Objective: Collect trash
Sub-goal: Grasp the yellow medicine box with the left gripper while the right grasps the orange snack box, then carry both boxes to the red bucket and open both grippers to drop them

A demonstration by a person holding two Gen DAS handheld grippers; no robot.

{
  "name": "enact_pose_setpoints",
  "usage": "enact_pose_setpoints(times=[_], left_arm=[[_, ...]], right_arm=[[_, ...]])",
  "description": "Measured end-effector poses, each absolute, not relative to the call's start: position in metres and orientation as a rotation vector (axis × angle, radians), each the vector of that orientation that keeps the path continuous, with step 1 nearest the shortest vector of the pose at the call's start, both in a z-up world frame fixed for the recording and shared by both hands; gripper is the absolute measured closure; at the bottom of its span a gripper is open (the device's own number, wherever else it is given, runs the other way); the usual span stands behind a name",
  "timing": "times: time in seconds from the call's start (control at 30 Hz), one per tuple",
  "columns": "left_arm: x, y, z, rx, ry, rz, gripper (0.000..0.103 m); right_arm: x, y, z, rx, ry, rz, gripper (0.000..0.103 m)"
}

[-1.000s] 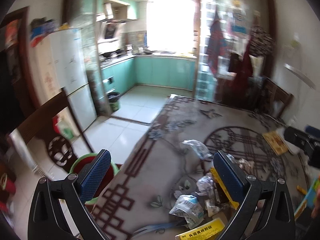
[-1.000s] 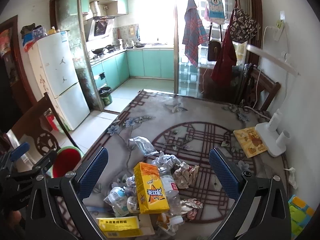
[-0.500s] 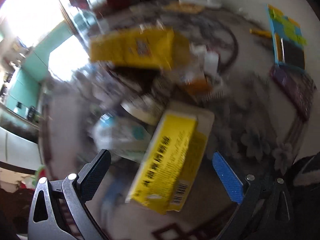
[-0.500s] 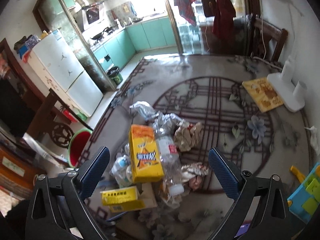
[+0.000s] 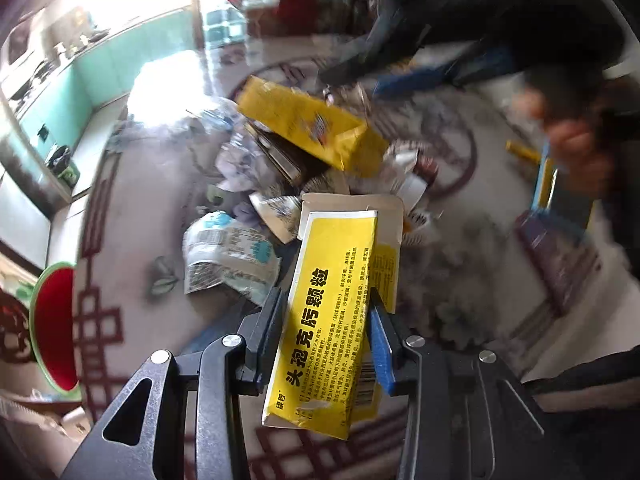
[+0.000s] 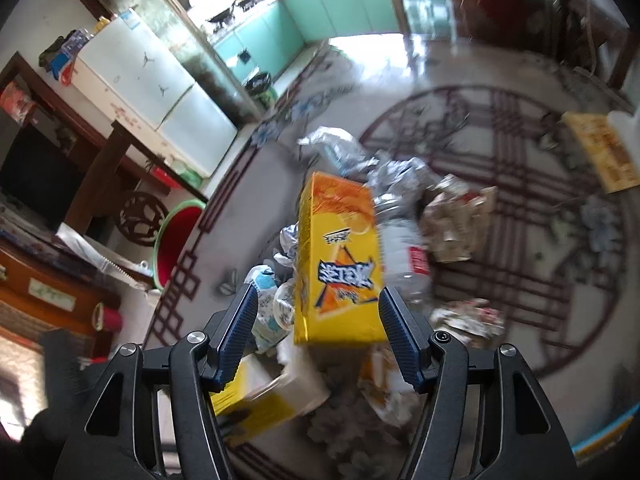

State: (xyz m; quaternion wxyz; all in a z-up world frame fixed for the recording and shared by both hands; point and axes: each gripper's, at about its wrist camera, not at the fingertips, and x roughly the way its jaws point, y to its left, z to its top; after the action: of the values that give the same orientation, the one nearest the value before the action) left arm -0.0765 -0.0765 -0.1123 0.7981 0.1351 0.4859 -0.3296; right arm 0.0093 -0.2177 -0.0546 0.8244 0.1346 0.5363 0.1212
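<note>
Red bin with green rim (image 5: pixel 54 320) sits far left, off the edge of the surface (image 5: pixel 132 208). My left hand-held gripper (image 5: pixel 326 332) has just been closing and its pads are now on the sides of the flat yellow medicine box (image 5: pixel 332 312), at the near edge of the trash pile. Right of it, my right hand-held gripper (image 6: pixel 316 332) has also just been closing, half narrowed around the orange snack box (image 6: pixel 336 260); right pad touching, left pad still shows a gap, so not gripped yet. Risks: the thin, open-flapped medicine box could buckle or pivot out. The snack box rests on loose wrappers and a plastic bottle (image 6: pixel 404 256), so a one-sided push could tip it or scatter the pile.
</note>
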Motion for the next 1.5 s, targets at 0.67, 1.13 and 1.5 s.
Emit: enact_pose_setpoints(times=[0.67,1.13,1.5], left_arm=[[-0.029,0.082,-0.017,0.117,0.850,-0.191,0.064],[0.094,0.274,-0.145,-0.061,1.091,0.024,0.064],[0.126,0.308,-0.176,-0.058,1.113,0.039,0.037]], right_arm=[[0.017,-0.185,-0.010,0.279,1.033,0.163,0.060],[0.106,0.078,-0.093,0.126,1.209,0.475,0.060],[0.129,0.099,-0.125,0.151,1.202,0.369,0.010]])
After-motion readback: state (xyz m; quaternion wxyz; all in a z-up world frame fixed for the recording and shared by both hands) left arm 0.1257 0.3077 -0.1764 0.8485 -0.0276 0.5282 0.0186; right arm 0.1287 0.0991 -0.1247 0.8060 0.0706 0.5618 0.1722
